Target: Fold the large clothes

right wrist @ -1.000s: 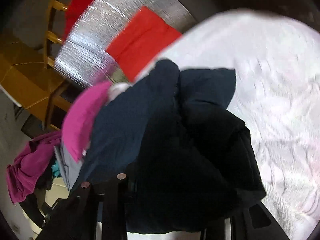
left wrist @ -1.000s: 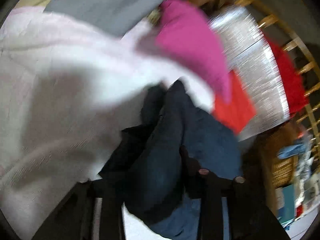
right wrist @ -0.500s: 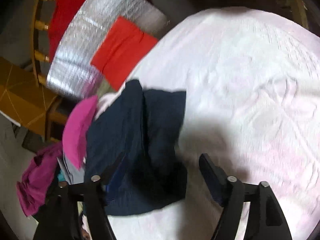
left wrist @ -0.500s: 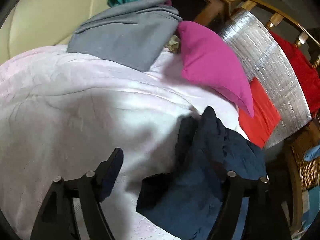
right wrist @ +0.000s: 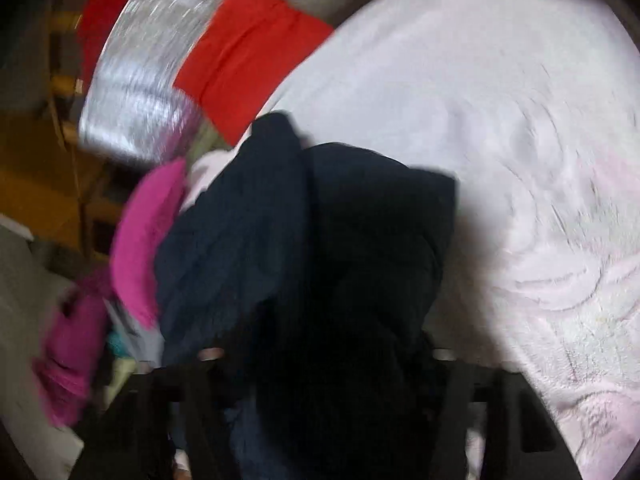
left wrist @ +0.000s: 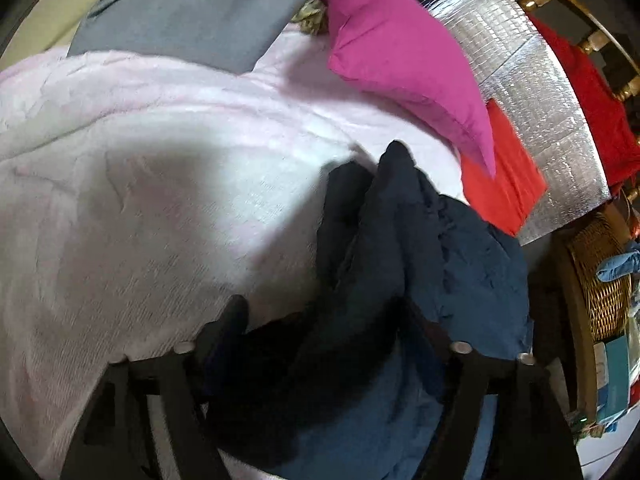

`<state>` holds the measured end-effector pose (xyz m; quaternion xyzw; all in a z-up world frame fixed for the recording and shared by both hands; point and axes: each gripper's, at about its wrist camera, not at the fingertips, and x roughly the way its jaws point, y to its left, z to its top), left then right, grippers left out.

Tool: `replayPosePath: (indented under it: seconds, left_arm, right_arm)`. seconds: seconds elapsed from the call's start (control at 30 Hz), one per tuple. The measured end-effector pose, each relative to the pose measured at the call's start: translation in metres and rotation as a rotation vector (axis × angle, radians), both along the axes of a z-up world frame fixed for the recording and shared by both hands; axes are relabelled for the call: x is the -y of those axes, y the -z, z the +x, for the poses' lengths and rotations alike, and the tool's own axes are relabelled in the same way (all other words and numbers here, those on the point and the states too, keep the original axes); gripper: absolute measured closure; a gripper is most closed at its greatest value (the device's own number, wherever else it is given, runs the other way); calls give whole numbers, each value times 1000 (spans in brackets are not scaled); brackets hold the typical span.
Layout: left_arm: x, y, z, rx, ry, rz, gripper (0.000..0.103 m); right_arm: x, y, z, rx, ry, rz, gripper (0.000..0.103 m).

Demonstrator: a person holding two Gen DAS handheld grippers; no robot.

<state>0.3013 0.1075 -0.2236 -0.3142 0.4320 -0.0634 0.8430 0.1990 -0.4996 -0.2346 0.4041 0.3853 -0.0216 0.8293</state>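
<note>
While the navy garment [left wrist: 400, 280] lies bunched on the pink blanket [left wrist: 160, 200], near the blanket's edge facing the foil mat [left wrist: 532, 100], both tools have just been closing on it. Left gripper [left wrist: 324, 332]: jaws part-way closed, dark cloth heaped between them and over the right-hand finger; whether the pads pinch it cannot be told. Right gripper [right wrist: 324, 356]: jaws narrower, fingers almost buried under the garment [right wrist: 304, 260], which fills the gap and appears clamped; the blurred view leaves some doubt.

Beyond the garment, on the blanket's far side, lie a magenta cushion [left wrist: 400, 60] and a grey garment [left wrist: 192, 8]; a red cloth [left wrist: 500, 176] rests on the foil mat just past the blanket's edge, and a wicker basket [left wrist: 600, 280] stands beside it.

Risks, as judged: each gripper may catch several layers of the crumple, not a single hem, so a lift would raise a knot instead of spreading the piece. The left hold may be too shallow and slip. A sweep towards the cushion could drag it or the blanket along.

Change from earlier frames: half a second ago both pairs of jaws stood wide and empty, the garment lying free on the blanket beside them; now cloth fills both gaps. One second ago both held it much as now.
</note>
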Motion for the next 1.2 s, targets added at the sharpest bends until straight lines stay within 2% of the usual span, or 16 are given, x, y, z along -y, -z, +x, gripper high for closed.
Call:
replayPosePath:
  seconds: [0.1, 0.13, 0.2, 0.23, 0.27, 0.4, 0.5, 0.53, 0.6, 0.77, 0.97, 1.03, 1.07, 1.1, 1.13, 1.2]
  left_arm:
    - [9, -4, 5, 12, -6, 54, 38]
    - [11, -3, 6, 7, -6, 69, 38]
    - [13, -2, 6, 0, -4, 75, 38]
    - [13, -2, 6, 1, -1, 72, 37]
    - [13, -3, 6, 1, -2, 75, 36]
    - [12, -13, 2, 14, -28, 130, 35]
    - [11, -27, -6, 57, -66, 188, 33]
    - [11, -30, -8, 73, -76, 204, 30]
    - [12, -34, -9, 94, -88, 230, 29]
    - [16, -29, -4, 60, -72, 290, 28]
    - [22, -25, 2, 56, -56, 340, 28]
    - [26, -25, 5, 65, -52, 387, 28]
    - [28, -26, 6, 68, -50, 413, 28]
    - [30, -27, 7, 73, -50, 440, 28]
    - [32, -27, 8, 76, -51, 467, 28]
    - [35, -28, 10, 78, -54, 501, 28]
  right_arm:
    - [-18, -25, -8, 93, 9, -117, 59]
    - [-20, -22, -8, 86, 19, -132, 60]
    - [-20, -4, -1, -11, 24, -180, 59]
    - [-18, 9, 0, -55, 25, -177, 58]
    - [-16, 11, -3, -51, 34, -154, 56]
    - [-8, -4, -15, -54, 64, -105, 46]
    - [-4, -26, -20, -65, 95, -205, 44]
    - [1, -35, -20, -51, 117, -246, 41]
    - [7, -48, -22, -9, 154, -311, 23]
    - [2, -56, 42, -7, 40, -284, 21]
    - [3, -18, 132, -172, -24, -315, 21]
    - [7, -9, 145, -190, -20, -261, 28]
    - [7, -10, 146, -184, -24, -256, 43]
    - [2, -16, 149, -164, -28, -303, 62]
    - [-3, -21, 148, -148, -37, -343, 70]
    - [-10, -28, 147, -120, -10, -423, 76]
